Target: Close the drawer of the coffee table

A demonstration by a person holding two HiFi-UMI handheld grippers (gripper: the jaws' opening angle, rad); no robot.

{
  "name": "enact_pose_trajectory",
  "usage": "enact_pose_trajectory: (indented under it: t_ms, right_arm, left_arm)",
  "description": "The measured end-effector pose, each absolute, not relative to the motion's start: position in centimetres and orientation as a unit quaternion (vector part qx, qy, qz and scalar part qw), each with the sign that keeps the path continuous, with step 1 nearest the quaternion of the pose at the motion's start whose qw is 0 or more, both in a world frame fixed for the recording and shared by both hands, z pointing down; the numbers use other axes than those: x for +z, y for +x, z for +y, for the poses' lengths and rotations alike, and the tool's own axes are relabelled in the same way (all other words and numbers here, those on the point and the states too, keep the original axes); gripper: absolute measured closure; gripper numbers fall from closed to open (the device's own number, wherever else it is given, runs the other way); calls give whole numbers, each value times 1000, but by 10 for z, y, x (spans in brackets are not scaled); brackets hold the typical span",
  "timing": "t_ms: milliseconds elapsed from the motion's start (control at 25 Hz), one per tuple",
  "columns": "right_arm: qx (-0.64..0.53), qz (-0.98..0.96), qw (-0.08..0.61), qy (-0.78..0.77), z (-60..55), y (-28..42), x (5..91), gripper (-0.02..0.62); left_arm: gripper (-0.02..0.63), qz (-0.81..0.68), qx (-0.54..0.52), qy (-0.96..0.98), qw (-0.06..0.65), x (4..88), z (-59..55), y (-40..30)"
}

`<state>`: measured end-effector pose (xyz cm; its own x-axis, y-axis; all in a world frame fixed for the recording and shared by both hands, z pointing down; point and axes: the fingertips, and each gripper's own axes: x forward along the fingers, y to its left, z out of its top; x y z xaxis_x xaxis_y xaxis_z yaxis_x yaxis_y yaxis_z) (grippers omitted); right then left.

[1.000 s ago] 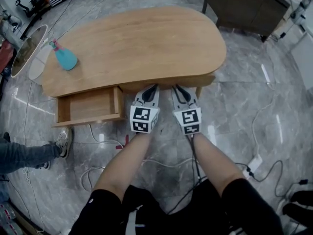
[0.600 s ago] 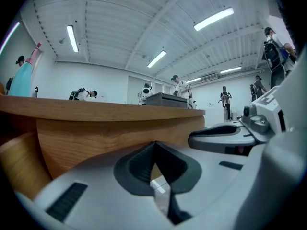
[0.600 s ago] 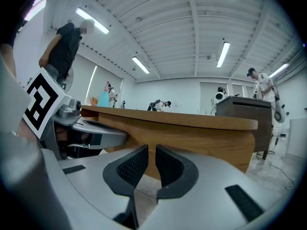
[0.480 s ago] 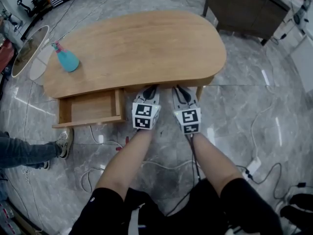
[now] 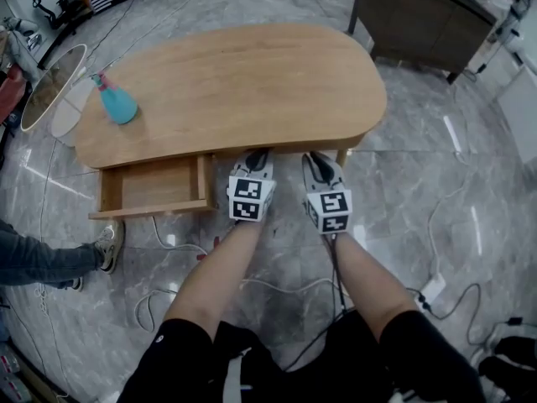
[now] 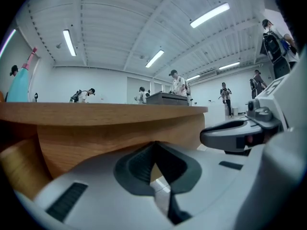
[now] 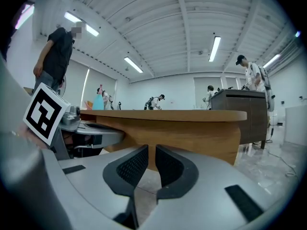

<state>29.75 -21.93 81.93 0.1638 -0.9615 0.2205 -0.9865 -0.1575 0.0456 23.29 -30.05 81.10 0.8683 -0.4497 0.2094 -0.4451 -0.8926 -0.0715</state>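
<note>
The wooden coffee table point(image 5: 243, 82) has its drawer point(image 5: 155, 185) pulled out at the front left, and the drawer looks empty. Both grippers hover at the table's front edge, just right of the drawer. My left gripper point(image 5: 257, 159) is shut and empty, its tips close to the table's apron beside the drawer's right wall. In the left gripper view its pads point(image 6: 144, 164) meet below the table edge point(image 6: 96, 114). My right gripper point(image 5: 319, 163) is shut too, with only a thin slit between its pads point(image 7: 132, 166) and nothing in it.
A teal spray bottle point(image 5: 115, 101) stands on the table's left end. A round mirror point(image 5: 50, 86) leans at the left. A dark cabinet point(image 5: 428, 15) stands at the back right. A person's shoe point(image 5: 107, 243) and cables point(image 5: 436, 284) lie on the marble floor.
My right gripper has drifted slightly to the right and toward me. The left gripper and the drawer stay as they were.
</note>
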Motion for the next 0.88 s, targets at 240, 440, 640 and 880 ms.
enact_pose_trajectory:
  t_ms: [240, 440, 640, 880]
  right_arm:
    - [46, -663, 65, 744, -218, 284, 798, 572]
    - [43, -675, 68, 733, -211, 266, 793, 572]
    - [54, -680, 68, 728, -194, 250, 780, 572]
    - [74, -686, 42, 723, -171, 225, 731, 572]
  left_arm:
    - [600, 224, -90, -970, 16, 808, -292, 222]
    - [600, 192, -88, -977, 22, 808, -260, 217]
    - [600, 181, -85, -980, 3, 795, -236, 198]
    - [600, 172, -83, -982, -10, 754, -207, 159]
